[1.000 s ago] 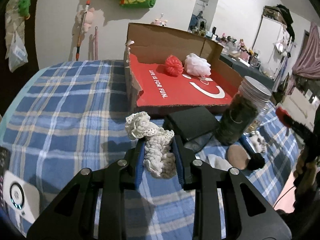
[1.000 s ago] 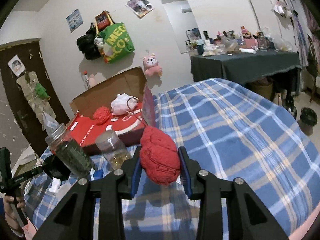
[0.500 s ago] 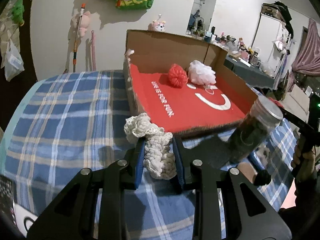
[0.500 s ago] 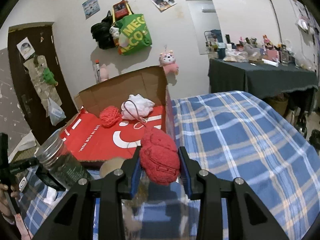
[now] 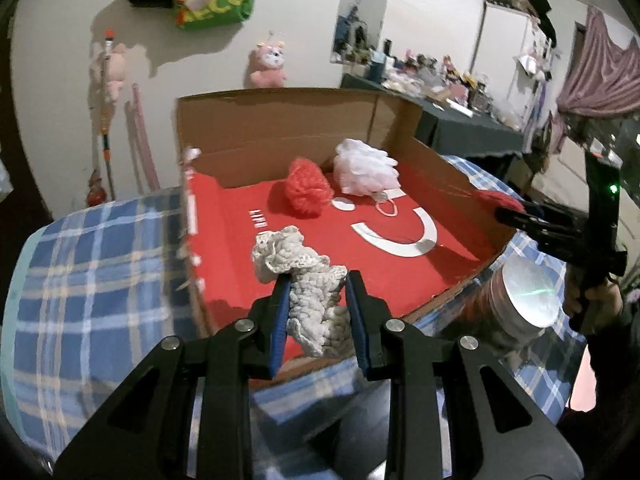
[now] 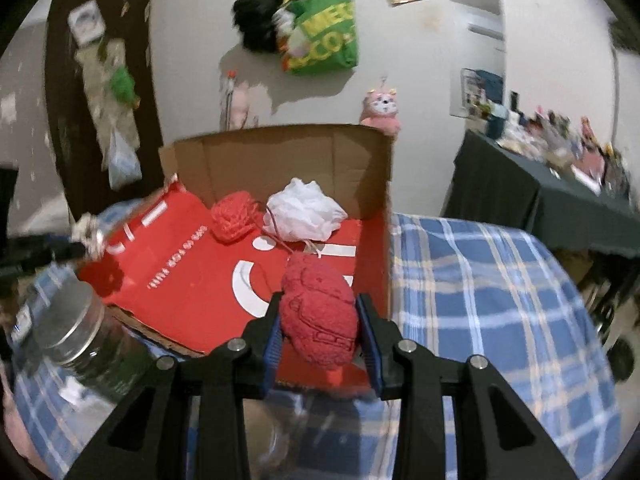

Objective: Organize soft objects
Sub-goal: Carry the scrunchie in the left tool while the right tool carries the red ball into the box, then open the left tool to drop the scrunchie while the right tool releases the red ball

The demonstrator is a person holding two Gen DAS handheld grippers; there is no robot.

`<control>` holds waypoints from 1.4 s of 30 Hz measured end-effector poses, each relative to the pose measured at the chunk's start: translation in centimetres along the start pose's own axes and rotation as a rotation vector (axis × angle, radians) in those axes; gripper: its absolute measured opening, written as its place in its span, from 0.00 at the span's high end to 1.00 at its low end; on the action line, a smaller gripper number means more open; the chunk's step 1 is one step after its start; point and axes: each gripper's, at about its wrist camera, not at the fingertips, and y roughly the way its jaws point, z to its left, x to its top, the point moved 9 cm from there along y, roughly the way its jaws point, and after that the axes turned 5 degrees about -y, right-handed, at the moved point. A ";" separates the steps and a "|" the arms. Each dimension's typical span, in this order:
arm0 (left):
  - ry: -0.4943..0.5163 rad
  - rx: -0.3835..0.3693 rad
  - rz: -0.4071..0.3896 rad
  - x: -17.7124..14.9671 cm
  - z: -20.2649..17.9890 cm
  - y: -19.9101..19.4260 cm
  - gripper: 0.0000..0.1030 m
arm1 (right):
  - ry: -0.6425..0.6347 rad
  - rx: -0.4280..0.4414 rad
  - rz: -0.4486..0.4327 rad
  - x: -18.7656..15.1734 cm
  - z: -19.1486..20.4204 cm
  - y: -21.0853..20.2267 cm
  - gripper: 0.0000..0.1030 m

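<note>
Left gripper [image 5: 316, 312] fingers clamp cream crochet piece [image 5: 304, 280]; right gripper [image 6: 320, 334] fingers clamp red knit piece [image 6: 318, 312]. Both hang above cardboard box [image 5: 280, 128] on the bed. Likely light, squashy, non-slippery; mid-bulk grip suits.

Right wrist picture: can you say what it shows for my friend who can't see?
The right gripper jaws squeeze a fuzzy red soft lump over an open cardboard box with a red floor. A red yarn ball and white mesh pouf lie inside.
</note>
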 end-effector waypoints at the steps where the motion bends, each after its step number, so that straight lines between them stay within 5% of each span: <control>1: 0.005 -0.006 0.018 0.2 -0.3 0.7 0.75 | -0.028 -0.004 0.018 0.2 0.2 0.5 0.64; 9: 0.038 -0.013 0.185 -0.5 -1.3 6.0 0.75 | -0.210 0.003 0.197 0.7 1.8 5.2 0.64; 19: 0.070 0.010 0.303 -1.4 -1.0 9.2 0.75 | -0.269 0.021 0.380 -0.4 1.7 9.3 0.64; 27: 0.136 0.050 0.390 -1.9 -0.4 10.5 0.75 | -0.321 0.004 0.420 -1.0 1.9 10.0 0.63; 42: 0.175 0.054 0.390 -2.2 -0.8 10.7 0.71 | -0.412 -0.031 0.444 -1.8 2.6 10.1 0.62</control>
